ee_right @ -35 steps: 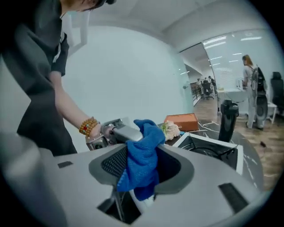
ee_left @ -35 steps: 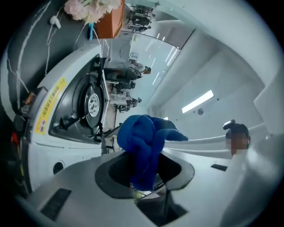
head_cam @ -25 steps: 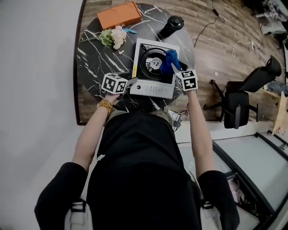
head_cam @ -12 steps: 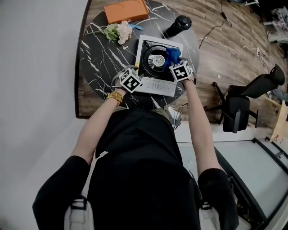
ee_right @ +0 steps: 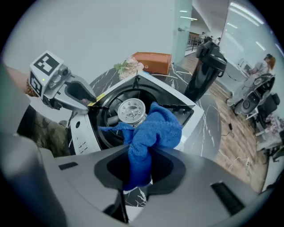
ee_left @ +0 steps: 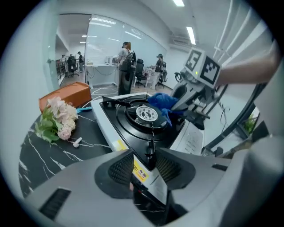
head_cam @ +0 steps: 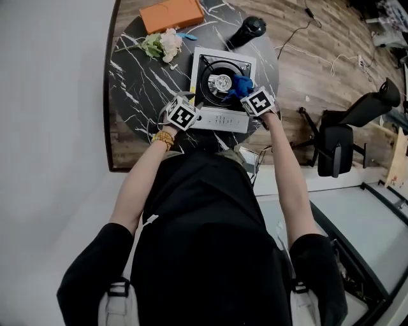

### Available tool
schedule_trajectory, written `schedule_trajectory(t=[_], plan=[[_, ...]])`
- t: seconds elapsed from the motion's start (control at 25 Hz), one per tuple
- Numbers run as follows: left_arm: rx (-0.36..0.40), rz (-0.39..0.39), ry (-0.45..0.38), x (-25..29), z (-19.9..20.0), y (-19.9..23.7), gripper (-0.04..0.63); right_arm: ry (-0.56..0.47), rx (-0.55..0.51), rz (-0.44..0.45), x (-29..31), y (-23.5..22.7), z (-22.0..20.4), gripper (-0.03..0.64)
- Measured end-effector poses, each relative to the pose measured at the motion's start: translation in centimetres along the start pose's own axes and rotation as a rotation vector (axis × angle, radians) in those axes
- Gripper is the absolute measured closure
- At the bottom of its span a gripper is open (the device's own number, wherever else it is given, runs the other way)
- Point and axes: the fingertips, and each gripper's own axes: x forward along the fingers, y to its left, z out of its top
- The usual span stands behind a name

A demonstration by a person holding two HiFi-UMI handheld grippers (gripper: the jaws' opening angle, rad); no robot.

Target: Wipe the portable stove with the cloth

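Singles throughout, one pair.
One table [head_cam: 131, 89] carries one portable stove [head_cam: 220, 120] at its near edge, one blue cloth [head_cam: 241, 86], one orange box [head_cam: 172, 14] and one black flask [head_cam: 245, 30] at its far edge, and one flower bunch [head_cam: 159, 46]. There are two grippers: left gripper [head_cam: 193, 112], right gripper [head_cam: 247, 92].

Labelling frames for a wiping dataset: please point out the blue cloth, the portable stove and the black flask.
blue cloth [ee_right: 155, 126], right gripper view, on its bunched top fold.
portable stove [head_cam: 220, 121], head view, on its white front control panel.
black flask [ee_right: 203, 73], right gripper view, on the middle of its body.
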Motion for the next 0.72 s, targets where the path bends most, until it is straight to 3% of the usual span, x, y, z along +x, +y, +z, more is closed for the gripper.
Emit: schedule_trajectory(t=[0.04,0.12,0.2,0.24,0.32,0.4,0.52,0.56,0.6,0.72], plan=[[-0.054,-0.034,-0.028,-0.3,-0.4,0.1,0.445,-0.066,0.030,-0.011,-0.6,-0.2,0.4,0.544],[-0.155,-0.124,-0.122,-2.4,-0.4,-0.1,0.402,-0.298,0.080,-0.056,-3.5,0.1,1.9,0.541],[-0.250,-0.271,-0.236,-5.6,0.9,-1.0,0.397,-0.547,0.042,-0.051,-7.6,3.4,3.8,0.541],[-0.319,-0.387,-0.274,-7.2,1.6,-1.8,0.394,-0.628,-0.025,-0.022,-9.0,6.2,4.6,0.540],[-0.473,-0.653,-0.314,-10.0,2.8,-4.0,0.361,-0.693,-0.214,0.055,-10.1,12.5,5.7,0.537],[-0.560,-0.805,-0.337,-11.5,3.5,-5.4,0.356,-0.687,-0.369,0.112,-9.6,17.8,6.5,0.532],[-0.556,-0.811,-0.310,-10.6,3.5,-5.2,0.371,-0.623,-0.453,0.119,-7.2,21.3,7.1,0.519],[-0.563,-0.779,-0.296,-10.1,3.5,-4.4,0.413,-0.595,-0.459,0.107,-6.4,21.2,6.8,0.491],[-0.586,-0.723,-0.290,-9.5,3.5,-2.8,0.475,-0.569,-0.454,0.086,-5.8,20.7,6.3,0.460],[-0.621,-0.453,-0.353,-7.9,5.5,4.2,0.488,-0.530,-0.350,0.015,-5.8,18.3,4.0,0.462]])
